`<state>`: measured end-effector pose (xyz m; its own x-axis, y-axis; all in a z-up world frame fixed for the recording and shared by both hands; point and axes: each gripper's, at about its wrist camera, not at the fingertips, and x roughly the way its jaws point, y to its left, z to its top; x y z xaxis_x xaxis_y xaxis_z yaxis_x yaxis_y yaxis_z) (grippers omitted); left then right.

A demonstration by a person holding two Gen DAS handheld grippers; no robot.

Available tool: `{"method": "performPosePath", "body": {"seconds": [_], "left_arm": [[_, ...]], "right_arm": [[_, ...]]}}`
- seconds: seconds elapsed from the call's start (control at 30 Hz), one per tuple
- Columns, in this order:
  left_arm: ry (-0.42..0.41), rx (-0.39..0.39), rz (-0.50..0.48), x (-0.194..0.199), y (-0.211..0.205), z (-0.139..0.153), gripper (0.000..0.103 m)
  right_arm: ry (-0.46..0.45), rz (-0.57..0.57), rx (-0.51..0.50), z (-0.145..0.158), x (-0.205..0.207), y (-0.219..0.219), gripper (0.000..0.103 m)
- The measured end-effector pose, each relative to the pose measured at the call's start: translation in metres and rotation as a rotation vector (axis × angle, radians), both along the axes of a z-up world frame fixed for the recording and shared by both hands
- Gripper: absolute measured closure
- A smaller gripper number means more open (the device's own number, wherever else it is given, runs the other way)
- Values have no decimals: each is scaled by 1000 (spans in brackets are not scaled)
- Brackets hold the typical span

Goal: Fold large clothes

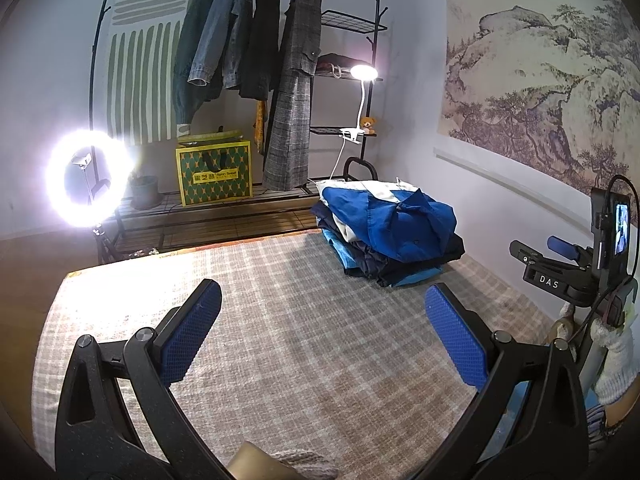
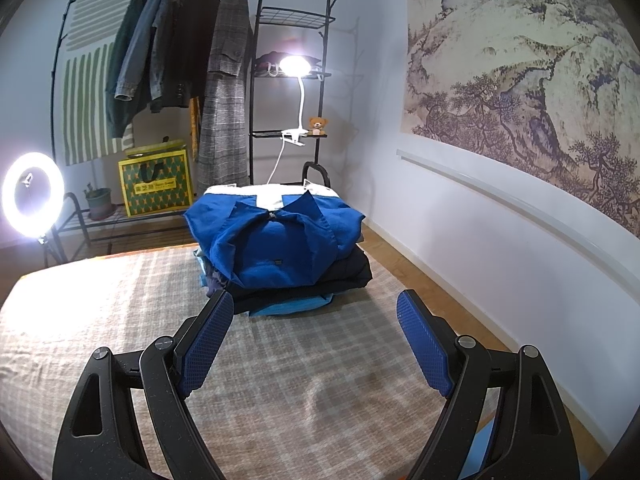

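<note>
A stack of folded clothes [image 1: 390,236] [image 2: 280,248] sits at the far right of the checked bed cover [image 1: 280,300] [image 2: 120,312], with a blue collared shirt on top. My left gripper [image 1: 324,300] hovers over the bare cover, jaws wide apart and nothing between them; the stack lies beyond its right finger. My right gripper [image 2: 316,312] is open too, just short of the stack's near edge, empty. The right gripper's body [image 1: 560,268] shows at the right edge of the left wrist view, held by a gloved hand [image 1: 616,360].
A black clothes rack [image 1: 256,60] [image 2: 192,52] with hanging coats stands behind the bed. A ring light [image 1: 90,178] [image 2: 32,194] glows at left, a clip lamp [image 1: 364,72] [image 2: 296,66] at the rack's shelves. A yellow bag [image 1: 214,172] [image 2: 156,182] sits on the low shelf. The wall [image 2: 480,220] runs close at right.
</note>
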<state>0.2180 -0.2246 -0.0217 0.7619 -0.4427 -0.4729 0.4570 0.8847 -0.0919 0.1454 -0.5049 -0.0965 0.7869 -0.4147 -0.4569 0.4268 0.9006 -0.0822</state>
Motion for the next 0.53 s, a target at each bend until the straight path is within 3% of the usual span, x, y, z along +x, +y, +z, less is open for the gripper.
{"method": "performPosePath", "body": {"seconds": [0.53], "left_arm": [[-19,11,18,1,1,6,0]], "right_arm": [[4,19,3,-4,7,4,19]]}}
